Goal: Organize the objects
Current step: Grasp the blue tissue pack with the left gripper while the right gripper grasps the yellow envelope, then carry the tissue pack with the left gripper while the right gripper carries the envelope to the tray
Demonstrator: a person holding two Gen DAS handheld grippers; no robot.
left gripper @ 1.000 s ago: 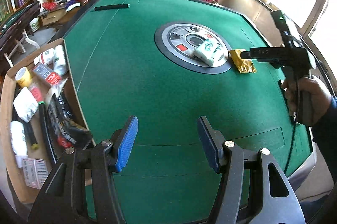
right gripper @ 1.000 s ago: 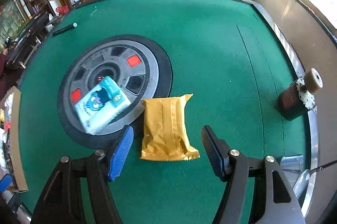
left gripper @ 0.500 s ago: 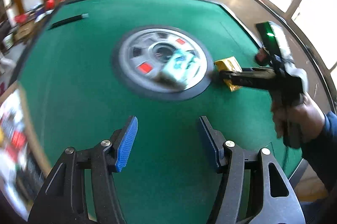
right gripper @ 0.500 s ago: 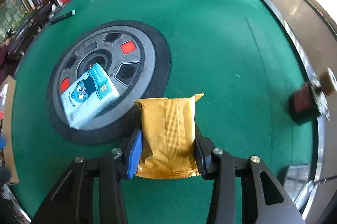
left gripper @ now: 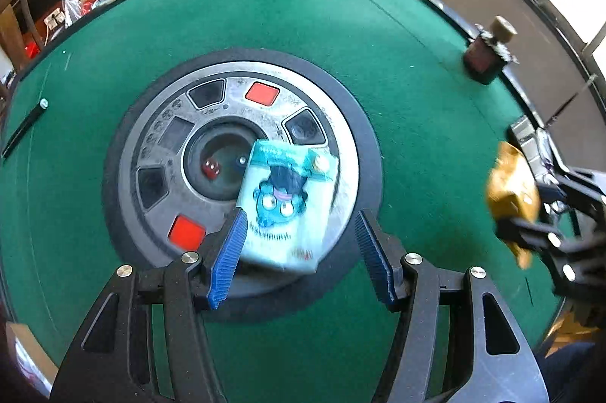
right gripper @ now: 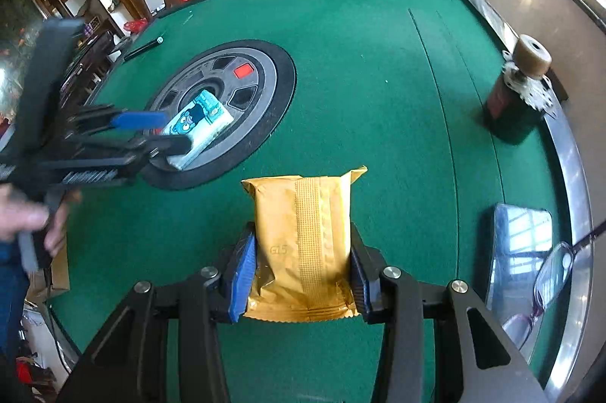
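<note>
A tissue pack (left gripper: 288, 206) with a blue cartoon lies on the round grey hub (left gripper: 159, 138) in the middle of the green table. My left gripper (left gripper: 301, 213) is open and points down over the pack, with a finger on each side. Its left pad (left gripper: 231, 244) is at the pack's edge, and a gap shows at the right pad. The right wrist view shows that gripper (right gripper: 166, 132) around the tissue pack (right gripper: 200, 122). My right gripper (right gripper: 301, 270) is shut on a gold snack packet (right gripper: 303, 232), both pads pressing its sides. That packet (left gripper: 509, 183) shows blurred at the right edge of the left wrist view.
A dark bottle with a tan cap (right gripper: 519, 100) stands by the table's right rim. A phone (right gripper: 519, 251) and glasses (right gripper: 545, 281) lie on the metal rim near me. A black pen (right gripper: 144, 47) lies at the far left. A person's hand (right gripper: 26, 217) holds the left gripper.
The left gripper swung from the table's left side to over the hub and now straddles the tissue pack. The right gripper shut on the gold packet and carried it to the right.
</note>
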